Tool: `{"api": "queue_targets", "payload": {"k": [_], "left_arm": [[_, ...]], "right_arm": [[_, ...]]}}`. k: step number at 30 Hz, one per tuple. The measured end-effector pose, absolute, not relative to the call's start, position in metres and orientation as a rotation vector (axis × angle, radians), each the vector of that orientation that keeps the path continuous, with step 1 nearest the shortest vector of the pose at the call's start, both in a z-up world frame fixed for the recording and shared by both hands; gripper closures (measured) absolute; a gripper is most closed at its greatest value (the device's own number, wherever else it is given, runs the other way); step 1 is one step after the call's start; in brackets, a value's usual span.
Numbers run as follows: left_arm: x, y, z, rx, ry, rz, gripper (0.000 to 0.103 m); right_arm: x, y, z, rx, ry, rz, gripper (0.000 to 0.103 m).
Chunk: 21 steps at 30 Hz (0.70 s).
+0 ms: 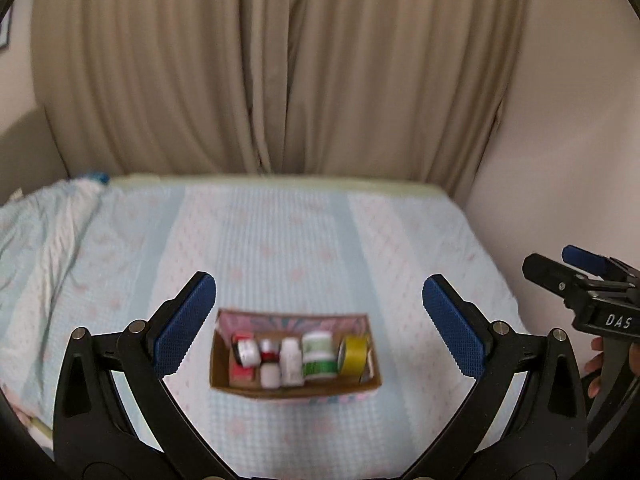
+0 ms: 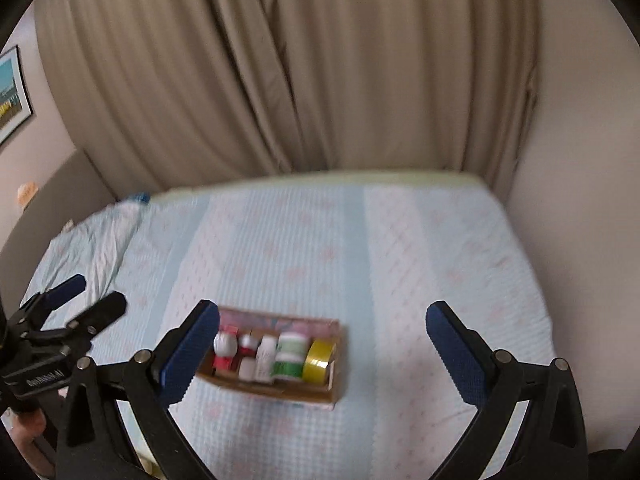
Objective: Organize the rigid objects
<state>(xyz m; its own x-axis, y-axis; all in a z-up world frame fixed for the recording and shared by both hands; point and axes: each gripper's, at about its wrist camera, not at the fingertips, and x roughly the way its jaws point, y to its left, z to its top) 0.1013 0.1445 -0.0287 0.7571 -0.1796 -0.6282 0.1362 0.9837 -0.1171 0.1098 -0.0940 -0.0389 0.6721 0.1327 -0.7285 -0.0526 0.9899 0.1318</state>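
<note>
A cardboard box (image 1: 294, 388) sits on the bed (image 1: 280, 240), on a pale blue patterned cover, and everything here is best placed against that box. Well to its left the cover bunches into folds (image 1: 48, 240) near the wall. Just left of the box and nearer to me hangs the left gripper (image 1: 320, 328), its blue-padded fingers spread wide with nothing between them; the box shows in the gap between them.

Inside the box, at its left end, lies a small white jar with red on it (image 1: 246, 350), with something red (image 1: 240, 372) under it. Next along come a small red-capped bottle (image 1: 269, 350) and a little white bottle (image 1: 270, 376) in front of it, then a taller white bottle (image 1: 291, 364). Right of that stand two green-and-white tubs (image 1: 318, 356), one behind the other, and at the right end a roll of yellow tape (image 1: 354, 354) on its edge. The items are blurred, so labels cannot be read.

To the right of the box the right gripper (image 2: 324, 344) is held above the bed, also fully released and empty. Behind the box, past the far edge of the bed, hang beige curtains (image 1: 280, 72)
</note>
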Motion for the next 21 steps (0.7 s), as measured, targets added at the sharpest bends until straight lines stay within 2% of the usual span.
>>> {"api": "queue_targets", "payload": {"k": [8, 21], "left_arm": [[0.065, 0.128, 0.001, -0.008, 0.579, -0.137, 0.000], [0.044, 0.126, 0.001, -0.004, 0.575, -0.108, 0.000]], "right_arm": [[0.068, -0.117, -0.004, 0.069, 0.678, 0.021, 0.000], [0.057, -0.127, 0.000, 0.040, 0.653, -0.005, 0.000]]}}
